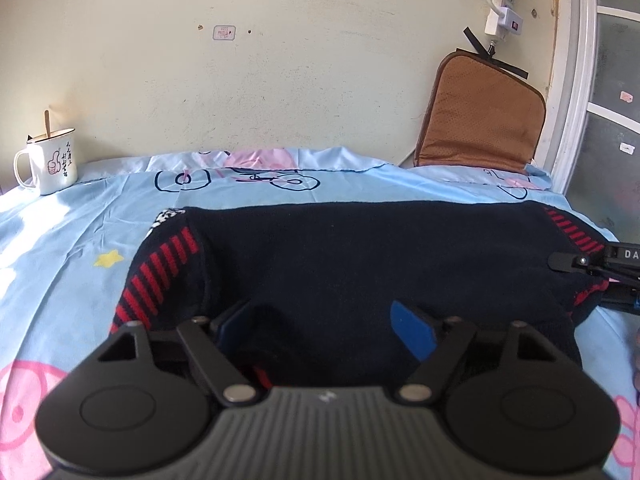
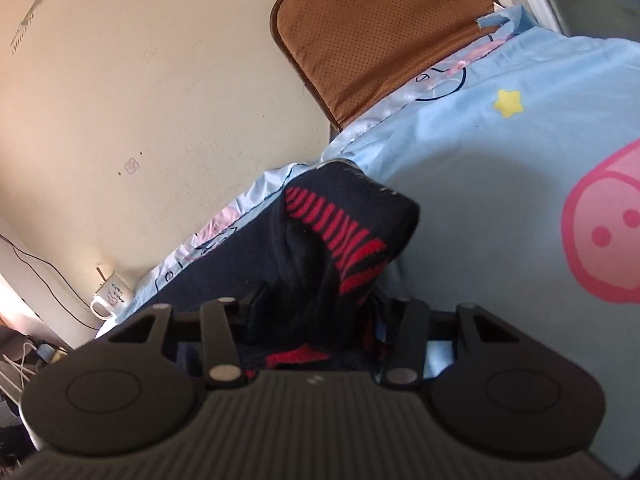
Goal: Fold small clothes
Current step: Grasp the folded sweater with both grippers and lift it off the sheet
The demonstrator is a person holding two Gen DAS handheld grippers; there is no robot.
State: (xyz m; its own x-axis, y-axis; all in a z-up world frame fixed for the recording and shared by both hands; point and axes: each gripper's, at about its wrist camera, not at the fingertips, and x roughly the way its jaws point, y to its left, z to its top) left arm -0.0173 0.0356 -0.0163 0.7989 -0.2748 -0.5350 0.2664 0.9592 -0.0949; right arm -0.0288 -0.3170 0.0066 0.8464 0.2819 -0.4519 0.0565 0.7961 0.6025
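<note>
A dark navy knitted garment (image 1: 360, 248) with red-striped cuffs lies spread on a light blue cartoon bedsheet (image 1: 80, 232). My left gripper (image 1: 322, 328) sits low over its near edge. The jaws stand apart, and the blue face of the right pad (image 1: 412, 332) is bare, with dark fabric lying between the fingers. In the right wrist view the garment's (image 2: 320, 248) striped sleeve end is bunched up and fills the gap of my right gripper (image 2: 316, 312), which is shut on it. That gripper's black fingertip (image 1: 560, 262) shows at the garment's right end.
A white mug (image 1: 50, 160) with a stick in it stands at the far left by the wall. A brown cushion (image 1: 480, 116) leans against the wall at the far right, below a taped power strip (image 1: 504, 4). A door frame borders the bed's right side.
</note>
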